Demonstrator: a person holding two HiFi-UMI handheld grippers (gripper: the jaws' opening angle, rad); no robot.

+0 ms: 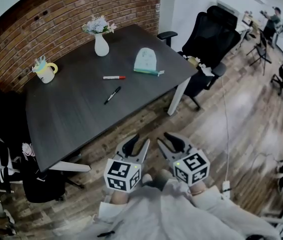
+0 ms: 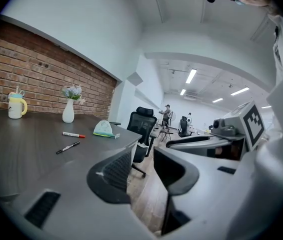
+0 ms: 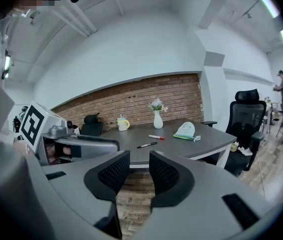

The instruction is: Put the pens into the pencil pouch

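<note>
Status: task not started, as far as I can see. Both pens lie loose on the surface (image 1: pixel 71 119). The red-capped pen (image 1: pixel 114 77) is nearer the vase and the black pen (image 1: pixel 112 95) is just in front of it, near each other but apart.

The pouch (image 1: pixel 145 59) sits right of them toward the far right corner, touching neither. I can't tell if it's unzipped or what's inside. A teal strip with a white tag lies along its near edge. It could be a third pen or part of the pouch, too small to call.

Left claw (image 1: pixel 138 145): jaws well apart, nothing between them. Right claw (image 1: pixel 169 143): jaws parted by a narrower gap, also empty. Both are held low in front of me, off the near edge of the surface and well apart from pens and pouch.

Other containers: the vase (image 1: pixel 101 45) holds flowers. The mug (image 1: pixel 45 73) at far left has something pale sticking out, which I can't identify.

Left to do, my read: everything. Close in on the surface, open the pouch if it isn't open, pick up each pen and feed it in. The pens lie flat on a hard top, so the pinch has to come in low. Likely one claw steadies the pouch mouth while the other loads.
</note>
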